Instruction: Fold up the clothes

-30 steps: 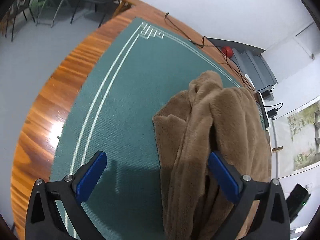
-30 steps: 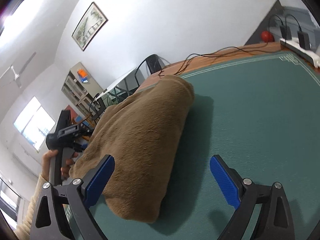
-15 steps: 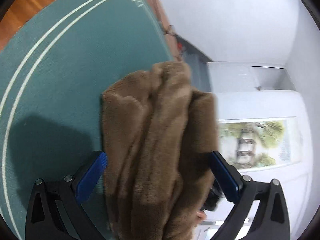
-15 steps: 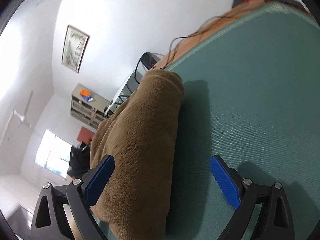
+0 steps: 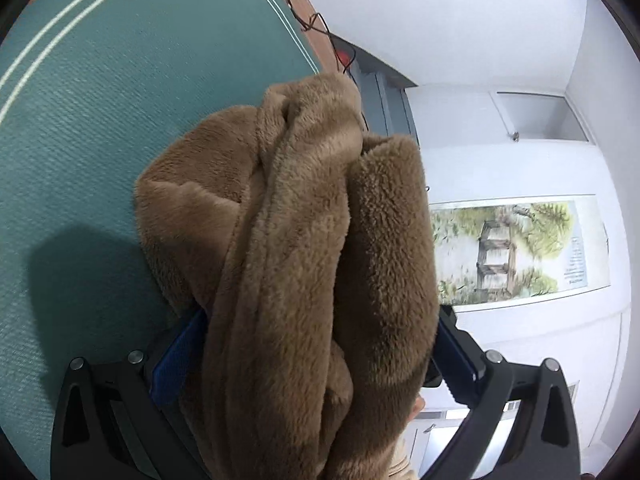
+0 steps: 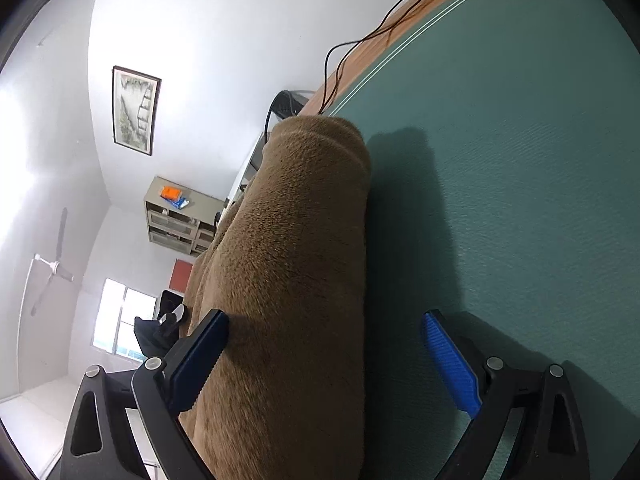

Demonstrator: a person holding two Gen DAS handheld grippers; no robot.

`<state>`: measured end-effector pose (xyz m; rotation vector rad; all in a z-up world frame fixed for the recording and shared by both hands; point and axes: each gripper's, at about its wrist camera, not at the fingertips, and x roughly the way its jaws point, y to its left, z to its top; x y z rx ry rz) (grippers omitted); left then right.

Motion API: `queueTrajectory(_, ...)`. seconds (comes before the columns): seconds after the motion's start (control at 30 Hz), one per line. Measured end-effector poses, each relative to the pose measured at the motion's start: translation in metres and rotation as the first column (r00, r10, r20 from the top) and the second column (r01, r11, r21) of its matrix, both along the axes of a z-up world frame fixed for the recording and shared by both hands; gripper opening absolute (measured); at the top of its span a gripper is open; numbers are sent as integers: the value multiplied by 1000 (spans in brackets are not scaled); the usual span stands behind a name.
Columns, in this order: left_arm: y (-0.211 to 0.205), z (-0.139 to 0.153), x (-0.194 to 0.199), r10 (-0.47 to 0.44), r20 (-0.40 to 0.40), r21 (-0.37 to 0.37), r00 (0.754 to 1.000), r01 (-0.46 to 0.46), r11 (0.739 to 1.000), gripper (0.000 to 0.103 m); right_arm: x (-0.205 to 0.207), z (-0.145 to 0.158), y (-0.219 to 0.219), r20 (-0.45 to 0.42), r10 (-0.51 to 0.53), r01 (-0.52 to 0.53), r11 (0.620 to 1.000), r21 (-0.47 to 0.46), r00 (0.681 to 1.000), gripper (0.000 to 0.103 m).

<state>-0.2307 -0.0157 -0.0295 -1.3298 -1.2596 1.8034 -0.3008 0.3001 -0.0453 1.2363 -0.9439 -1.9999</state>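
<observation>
A brown fleece garment (image 5: 304,248) is bunched into a long roll on a green mat (image 5: 100,120) that covers a wooden table (image 6: 360,64). In the left wrist view the roll's long axis runs from the near edge, between the fingers, away toward the far side of the mat, where its rounded end points at the wall and a black cable (image 5: 308,24). Several thick lengthwise folds run along it. The left gripper (image 5: 320,344) has its blue fingers (image 5: 180,356) apart on either side of the fleece, with the fabric filling the gap and pressing against both pads; it is not clear whether they are squeezing it. A dark shadow lies on the mat to the left of the garment. In the right wrist view the same roll (image 6: 296,272) stretches from near to far, its far end rounded and close to the mat's border stripes. The right gripper (image 6: 324,344) is spread wide: its left finger (image 6: 200,360) touches the fleece, while the right finger sits apart over bare mat. Beyond the table are a white wall, a framed picture (image 6: 134,110), a shelf unit (image 6: 180,216), a ceiling fan (image 6: 52,268) and a window (image 6: 120,320).
</observation>
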Motion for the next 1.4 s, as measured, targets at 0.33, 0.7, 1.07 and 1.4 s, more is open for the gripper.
queueTrajectory(0.33, 20, 15, -7, -71, -32, -142, 997, 66, 988, 102, -25, -2, -57, 34, 124, -126, 990, 59, 992, 102)
queueTrajectory(0.7, 16, 13, -8, -57, -29, -175, 998, 51, 983, 70, -30, -2, -62, 38, 192, -195, 976, 96, 981, 102)
queueTrajectory(1.07, 40, 40, 17, -4, -66, -245, 998, -12, 969, 60, -11, 16, -57, -101, 180, -160, 970, 184, 978, 62)
queueTrajectory(1.4, 125, 87, 49, -104, -104, -257, 989, 74, 964, 60, 57, 70, 10, -252, 157, -86, 958, 272, 955, 62)
